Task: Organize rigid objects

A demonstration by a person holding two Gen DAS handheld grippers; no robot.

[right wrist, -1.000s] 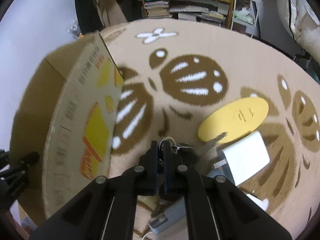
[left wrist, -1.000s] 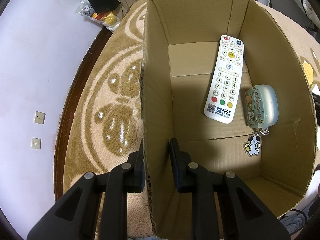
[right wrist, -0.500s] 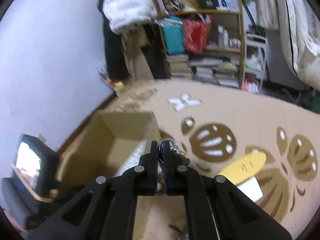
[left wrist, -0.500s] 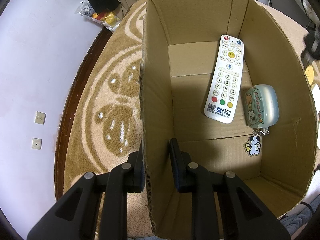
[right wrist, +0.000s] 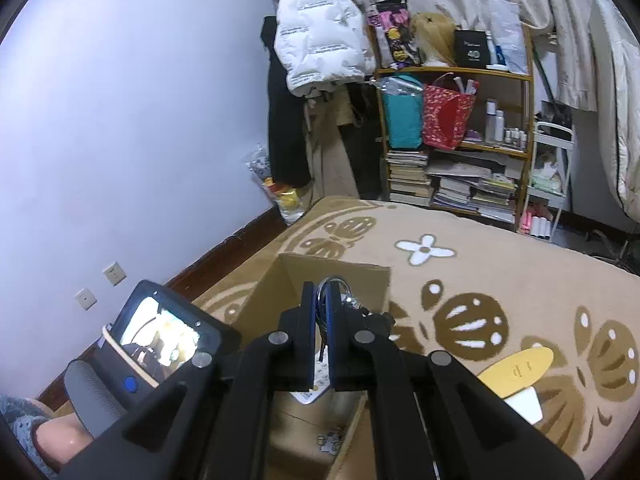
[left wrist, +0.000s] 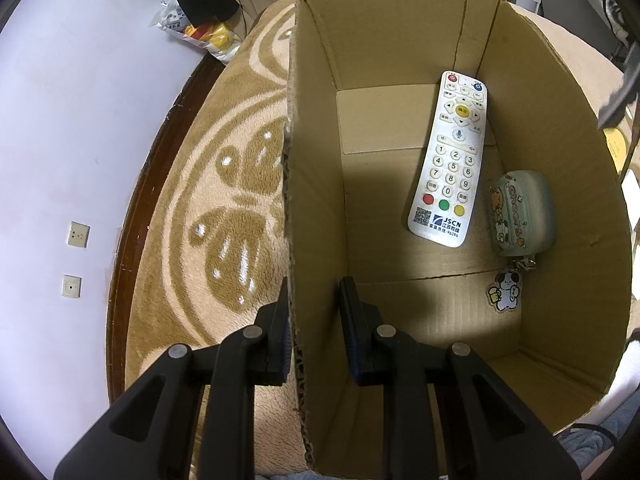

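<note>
A pale wall [right wrist: 120,120], patterned tan carpet [right wrist: 500,280] and a cluttered, perhaps wooden, bookshelf [right wrist: 452,152].

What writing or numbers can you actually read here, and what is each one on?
"JSCN": bottom of the white remote in the cardboard box.
Digits "1" to "9" and "0": the remote's keypad.
"Cheers": the small green pouch beside it.
"40": black box on the shelf top.
Remote's small print and QR code: too small to read.

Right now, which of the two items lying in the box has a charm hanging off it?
The small green pouch by the right wall; a dog-shaped charm trails from it. The white remote beside it has none.
</note>
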